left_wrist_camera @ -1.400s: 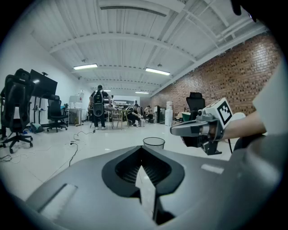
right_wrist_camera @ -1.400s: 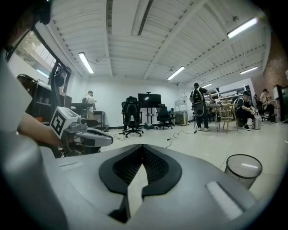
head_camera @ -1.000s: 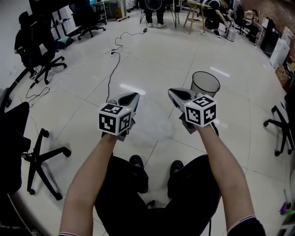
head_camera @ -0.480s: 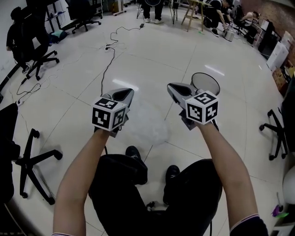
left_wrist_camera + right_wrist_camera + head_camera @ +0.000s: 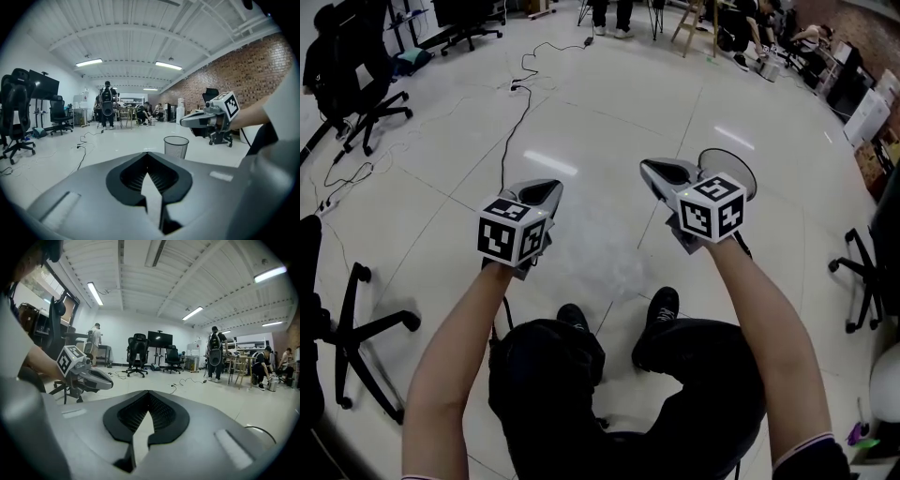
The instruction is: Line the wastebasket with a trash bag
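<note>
Hanging hazy, see-thru: trash bag (image 5: 602,258); round blk mesh wastebasket (image 5: 176,147) upright.

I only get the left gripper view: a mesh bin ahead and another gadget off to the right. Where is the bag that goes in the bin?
Observer: In the head view a clear trash bag hangs between the left hand-held gripper and the right hand-held gripper.
Operator: Is the right one clamped on it?
Observer: The right gripper view shows its jaws shut on pale film.
Operator: Is the bin lined up?
Observer: In the head view, the wastebasket stands beyond the right hand-held gripper, partly hidden by it.
</note>
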`<state>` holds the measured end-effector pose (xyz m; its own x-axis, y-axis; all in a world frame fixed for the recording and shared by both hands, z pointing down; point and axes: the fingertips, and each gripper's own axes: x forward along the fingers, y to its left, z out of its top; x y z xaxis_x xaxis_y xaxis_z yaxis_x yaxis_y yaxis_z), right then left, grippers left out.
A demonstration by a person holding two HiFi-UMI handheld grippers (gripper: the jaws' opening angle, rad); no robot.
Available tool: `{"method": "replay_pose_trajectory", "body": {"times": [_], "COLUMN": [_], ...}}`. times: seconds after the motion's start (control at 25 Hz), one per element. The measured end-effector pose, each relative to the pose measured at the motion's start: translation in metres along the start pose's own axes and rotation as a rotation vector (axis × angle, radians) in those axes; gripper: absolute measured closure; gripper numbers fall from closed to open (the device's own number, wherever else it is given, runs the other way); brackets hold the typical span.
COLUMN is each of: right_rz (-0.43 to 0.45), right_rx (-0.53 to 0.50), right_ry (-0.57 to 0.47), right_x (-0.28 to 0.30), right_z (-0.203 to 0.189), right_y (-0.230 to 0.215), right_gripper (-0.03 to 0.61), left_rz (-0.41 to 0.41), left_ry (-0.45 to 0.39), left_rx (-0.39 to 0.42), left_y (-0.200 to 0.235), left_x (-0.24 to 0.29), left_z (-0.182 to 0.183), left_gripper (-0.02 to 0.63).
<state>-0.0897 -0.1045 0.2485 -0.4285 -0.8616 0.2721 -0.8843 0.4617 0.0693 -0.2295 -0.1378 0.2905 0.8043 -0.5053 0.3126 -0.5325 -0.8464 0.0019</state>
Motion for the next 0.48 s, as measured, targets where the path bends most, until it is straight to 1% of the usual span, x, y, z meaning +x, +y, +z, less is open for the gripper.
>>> {"method": "replay_pose_trajectory", "body": {"times": [0.2,0.48], "right_rz": [0.014,0.095], "right_rx": [-0.005,-0.032], "right_ry": [0.047,0.125], "right_x": [0.037,0.104], "right_z": [-0.017,-0.048], "right_y": [-0.026,-0.046], "right_gripper": [0.577,0.577], "left_rz": [0.035,0.072], "left_ry": [0.038,0.113], "left_rx": [-0.041,-0.112], "left_y": [0.034,0.08], "left_x": [0.01,0.033], "left_z": [-0.028,-0.08], "left_gripper": [0.603,0.603]}}
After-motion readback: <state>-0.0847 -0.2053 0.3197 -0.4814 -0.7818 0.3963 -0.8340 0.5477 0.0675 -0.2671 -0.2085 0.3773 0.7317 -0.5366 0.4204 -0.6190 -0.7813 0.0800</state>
